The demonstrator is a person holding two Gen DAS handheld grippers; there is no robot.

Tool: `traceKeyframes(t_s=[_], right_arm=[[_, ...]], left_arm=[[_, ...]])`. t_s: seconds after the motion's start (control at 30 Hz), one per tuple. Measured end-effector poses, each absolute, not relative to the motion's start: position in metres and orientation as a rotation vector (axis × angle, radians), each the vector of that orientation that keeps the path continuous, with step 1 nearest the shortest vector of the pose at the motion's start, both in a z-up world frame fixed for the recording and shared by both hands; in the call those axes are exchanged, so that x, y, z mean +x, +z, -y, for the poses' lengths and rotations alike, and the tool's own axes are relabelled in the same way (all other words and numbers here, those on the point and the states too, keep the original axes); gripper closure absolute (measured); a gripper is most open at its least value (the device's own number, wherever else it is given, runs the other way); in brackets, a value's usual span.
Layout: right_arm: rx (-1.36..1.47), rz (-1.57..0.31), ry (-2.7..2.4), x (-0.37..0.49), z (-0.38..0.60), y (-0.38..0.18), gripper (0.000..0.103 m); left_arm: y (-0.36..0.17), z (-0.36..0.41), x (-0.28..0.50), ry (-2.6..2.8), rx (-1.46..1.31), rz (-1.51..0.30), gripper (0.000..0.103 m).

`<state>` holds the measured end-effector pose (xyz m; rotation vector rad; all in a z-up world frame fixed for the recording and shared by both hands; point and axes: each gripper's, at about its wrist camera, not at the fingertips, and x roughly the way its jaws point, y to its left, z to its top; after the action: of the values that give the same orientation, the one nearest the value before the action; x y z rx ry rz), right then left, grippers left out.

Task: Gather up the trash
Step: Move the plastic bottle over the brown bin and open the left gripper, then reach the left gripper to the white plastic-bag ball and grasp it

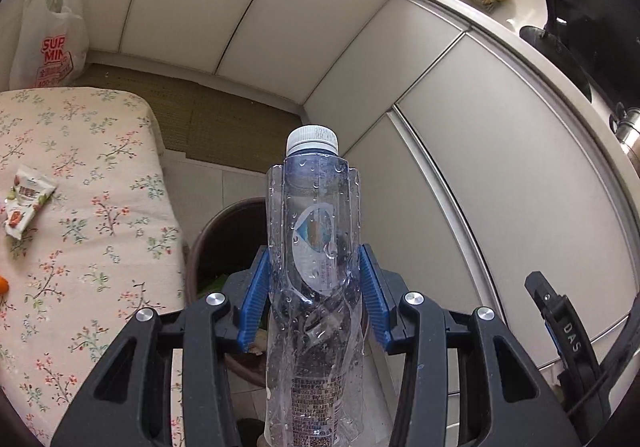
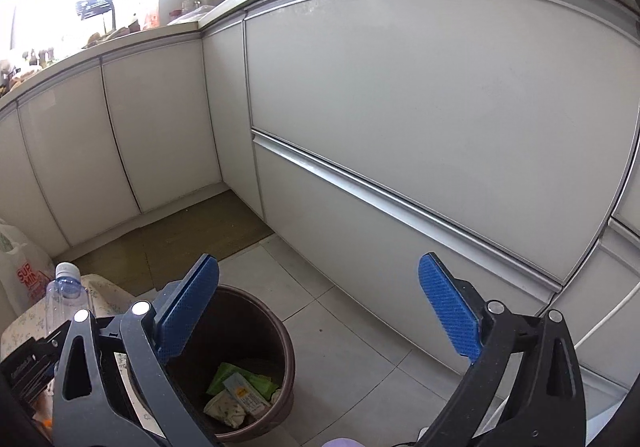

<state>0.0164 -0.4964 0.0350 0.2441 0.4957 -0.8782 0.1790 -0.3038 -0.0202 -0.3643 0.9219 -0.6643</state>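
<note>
A: What does the left gripper [image 1: 314, 287] hold?

B: Its two blue pads [image 1: 256, 299] press on both sides of a clear plastic water bottle [image 1: 314, 247]. The bottle is crumpled, with drops on its wall, and its white cap [image 1: 313, 138] points away from the camera.

A: Where is the bottle compared to the bin?

B: In the left wrist view it is in front of the brown trash bin [image 1: 224, 231], which stands on the tiled floor just beside a table with a floral cloth [image 1: 92, 207]. A snack wrapper [image 1: 26, 205] lies on that cloth.

A: And the right gripper [image 2: 320, 311]?

B: It is spread wide with nothing between the pads. Below it the bin contains green and white wrappers [image 2: 240, 393]. White cabinet doors [image 2: 420, 107] are behind, and a plastic shopping bag [image 1: 48, 27] stands in the corner.
</note>
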Motion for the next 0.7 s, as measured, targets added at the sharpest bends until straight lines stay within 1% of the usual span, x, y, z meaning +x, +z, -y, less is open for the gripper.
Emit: traceKeyframes(t_s=[0.17, 0.2, 0.23, 0.33, 0.4, 0.53, 0.7], right_arm=[[0.280, -0.508, -0.898, 0.005, 0.510, 0.031, 0.007], [0.284, -0.514, -0.897, 0.003, 0.511, 0.030, 0.007], [0.287, -0.518, -0.897, 0.002, 0.512, 0.030, 0.007], [0.298, -0.529, -0.891, 0.000, 0.513, 0.028, 0.007], [0.298, -0.531, -0.887, 0.004, 0.512, 0.029, 0.007], [0.295, -0.539, -0.865, 0.009, 0.507, 0.030, 0.007], [0.292, -0.569, -0.820, 0.015, 0.495, 0.029, 0.007]], left_arm=[[-0.022, 0.340, 0.187, -0.680, -0.317, -0.946, 0.058], [-0.023, 0.345, 0.188, -0.678, -0.309, -0.952, 0.052], [-0.024, 0.348, 0.190, -0.678, -0.302, -0.957, 0.043], [-0.025, 0.350, 0.189, -0.673, -0.292, -0.965, 0.034], [-0.027, 0.347, 0.186, -0.662, -0.286, -0.970, 0.030], [-0.038, 0.338, 0.182, -0.617, -0.251, -1.003, 0.028], [-0.063, 0.304, 0.174, -0.529, -0.252, -1.073, 0.027]])
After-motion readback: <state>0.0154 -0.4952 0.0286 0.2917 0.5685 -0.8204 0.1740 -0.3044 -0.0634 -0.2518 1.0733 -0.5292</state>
